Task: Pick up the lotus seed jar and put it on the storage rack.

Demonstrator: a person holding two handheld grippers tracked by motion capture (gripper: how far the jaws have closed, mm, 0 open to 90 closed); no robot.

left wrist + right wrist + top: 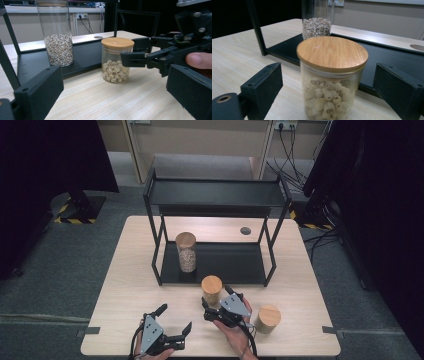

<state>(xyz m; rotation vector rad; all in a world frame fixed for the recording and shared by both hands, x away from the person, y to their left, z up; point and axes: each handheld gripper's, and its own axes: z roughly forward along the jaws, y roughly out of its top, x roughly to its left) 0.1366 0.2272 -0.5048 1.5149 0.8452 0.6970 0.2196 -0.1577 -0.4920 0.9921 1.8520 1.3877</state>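
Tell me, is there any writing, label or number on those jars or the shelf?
None can be read: the short jar, its wooden lid, the tall jar and the black shelf are all plain, with no label, brand or number.

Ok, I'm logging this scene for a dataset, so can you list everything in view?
Short jar: one, glass with wooden lid, pale round seeds, on table before the rack, between the right gripper's open jaws.
Tall jar: one, glass, wooden lid, small grains, on rack's lower shelf.
Third jar: one, wooden lid, table's right front.
Rack: one, black, two shelves.
Table: one, light wood.
Left gripper: black, open, near front edge.
Right gripper: black, open.
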